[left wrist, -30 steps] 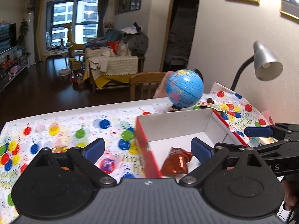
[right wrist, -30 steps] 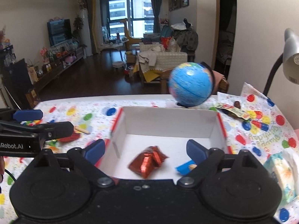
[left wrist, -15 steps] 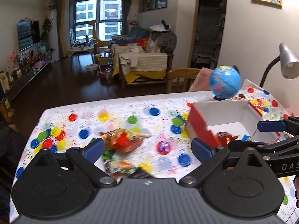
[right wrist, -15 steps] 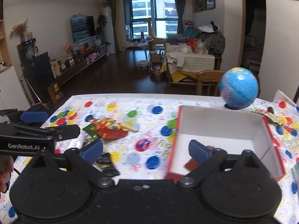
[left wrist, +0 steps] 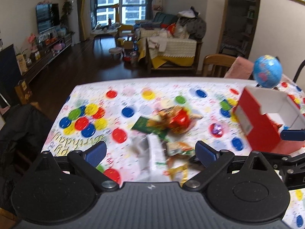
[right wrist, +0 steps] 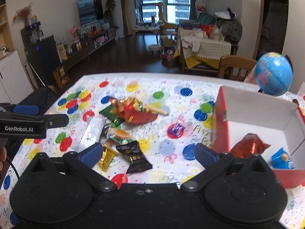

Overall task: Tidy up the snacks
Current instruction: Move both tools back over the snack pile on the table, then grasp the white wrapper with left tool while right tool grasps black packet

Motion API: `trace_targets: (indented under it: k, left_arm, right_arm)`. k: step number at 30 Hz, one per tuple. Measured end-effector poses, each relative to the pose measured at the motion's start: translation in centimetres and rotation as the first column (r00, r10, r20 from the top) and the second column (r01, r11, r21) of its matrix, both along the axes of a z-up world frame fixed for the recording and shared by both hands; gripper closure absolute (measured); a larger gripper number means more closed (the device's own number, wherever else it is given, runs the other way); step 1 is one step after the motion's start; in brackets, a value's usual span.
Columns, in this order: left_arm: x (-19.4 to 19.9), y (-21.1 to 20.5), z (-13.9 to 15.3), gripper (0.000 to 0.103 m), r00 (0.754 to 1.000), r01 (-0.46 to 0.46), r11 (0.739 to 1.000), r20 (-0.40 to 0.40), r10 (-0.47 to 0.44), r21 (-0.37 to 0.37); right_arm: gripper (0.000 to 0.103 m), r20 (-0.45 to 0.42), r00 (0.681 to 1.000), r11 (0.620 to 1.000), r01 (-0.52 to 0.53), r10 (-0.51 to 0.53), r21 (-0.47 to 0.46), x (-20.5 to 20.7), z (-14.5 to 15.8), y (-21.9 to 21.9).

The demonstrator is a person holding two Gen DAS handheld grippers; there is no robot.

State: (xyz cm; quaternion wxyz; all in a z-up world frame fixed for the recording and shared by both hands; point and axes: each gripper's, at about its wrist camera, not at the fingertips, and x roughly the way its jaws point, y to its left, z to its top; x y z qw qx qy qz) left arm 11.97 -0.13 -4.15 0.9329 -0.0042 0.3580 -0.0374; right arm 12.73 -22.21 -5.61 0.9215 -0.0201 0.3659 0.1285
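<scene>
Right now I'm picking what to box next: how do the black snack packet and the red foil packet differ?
The black snack packet lies flat on the tablecloth, outside the box; the red foil packet is already inside the red box. The black one looks flat, the red one crumpled and puffy. Both are free of any gripper.

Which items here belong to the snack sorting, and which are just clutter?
Job:
red box
red foil snack and blue packet inside it
snack pile on the table
black packet
purple candy
left hand-held gripper, right hand-held gripper, both open and empty

Clutter:
globe
wooden chair
</scene>
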Motion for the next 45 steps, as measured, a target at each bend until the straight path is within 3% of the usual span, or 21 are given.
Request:
trace_targets:
  k: [15,21,27,31,35,37,41,45]
  left_arm:
    - [4.1,1.1,-5.8,0.003,0.995,-0.015,0.999,-0.102,0.019,0.036]
    - [5.4,0.3,-7.2,0.004,0.992,-0.005,0.999,-0.125,0.011,0.048]
    - [6.6,-0.1,-8.4,0.020,0.986,0.000,0.999,-0.165,0.006,0.035]
    - [6.9,-0.4,-8.9,0.022,0.983,0.010,1.000,-0.185,-0.005,0.025]
    - [7.2,-0.7,-9.3,0.035,0.979,0.023,1.000,-0.205,-0.021,0.006]
    - [7.3,-0.8,-9.3,0.041,0.978,0.023,1.000,-0.208,-0.022,0.004]
    - [7.4,-0.9,-9.3,0.059,0.977,0.031,0.999,-0.210,-0.032,-0.006]
    - [7.3,-0.7,-9.3,0.068,0.976,0.026,1.000,-0.214,-0.029,-0.017]
  right_arm:
    - [0.004,-0.100,0.995,0.998,-0.030,0.025,-0.051,3.8,-5.3,3.2]
    - [0.012,-0.140,0.989,0.996,-0.056,0.046,-0.068,5.7,-7.0,3.5]
    - [0.024,-0.177,0.980,0.993,-0.102,0.089,-0.064,6.8,-8.3,3.9]
    - [0.031,-0.190,0.975,0.990,-0.127,0.113,-0.063,7.3,-9.0,4.5]
    - [0.040,-0.201,0.971,0.988,-0.141,0.125,-0.063,7.6,-9.6,5.0]
    - [0.049,-0.206,0.970,0.987,-0.147,0.132,-0.058,7.8,-9.7,5.2]
    - [0.054,-0.203,0.970,0.987,-0.152,0.137,-0.060,7.6,-9.7,5.4]
    - [0.065,-0.201,0.971,0.988,-0.144,0.130,-0.061,7.4,-9.6,5.1]
